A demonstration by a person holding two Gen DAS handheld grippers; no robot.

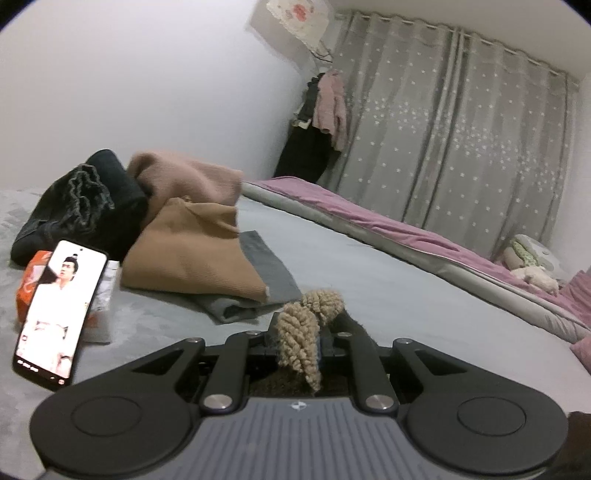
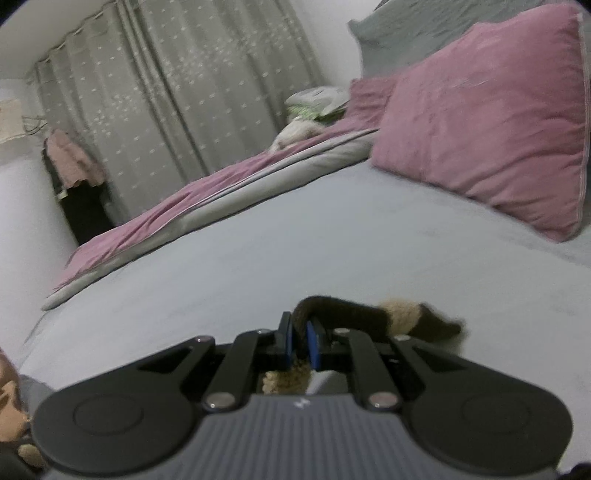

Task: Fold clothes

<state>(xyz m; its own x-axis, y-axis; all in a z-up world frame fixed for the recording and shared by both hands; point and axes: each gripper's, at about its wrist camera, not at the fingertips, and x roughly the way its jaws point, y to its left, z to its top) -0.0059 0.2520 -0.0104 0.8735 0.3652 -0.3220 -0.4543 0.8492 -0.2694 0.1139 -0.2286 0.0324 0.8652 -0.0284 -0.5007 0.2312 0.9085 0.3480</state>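
Left wrist view first: the left tool (image 1: 308, 341) has its jaws drawn close on a tuft of tan curly fleece (image 1: 301, 341) – part of a brown garment with a fleecy lining, whose dark fabric fills the gap behind the jaws. Just left of the tool a phone (image 1: 61, 314) stands propped with its screen lit, leaning against an orange and white pack (image 1: 31, 280). Beyond the phone, on the grey bed sheet (image 1: 388, 295), lies a heap of clothes: a folded grey piece (image 1: 258, 280) at the bottom, a camel ribbed top (image 1: 192, 251) on it, a pinkish-tan knit (image 1: 188, 177) above that, and dark clothes (image 1: 85, 206) to the left of the heap. Farther off, a mauve quilt (image 1: 369, 218) runs along the far edge of the bed; behind it hang grey star-print curtains (image 1: 461, 140), with a pink garment (image 1: 330, 107) hanging beside them.

Right wrist view: the right tool (image 2: 301, 345) is nearly closed, its blue pads pinching a fold of the same brown fleece-lined garment (image 2: 340, 310), which arches over the tips and trails to the right, a tan patch showing – it is off the sheet here, held at the tool. Beyond the tool the sheet is bare, then a mauve pillow (image 2: 487, 129) on the right and a grey pillow (image 2: 424, 26) above it.
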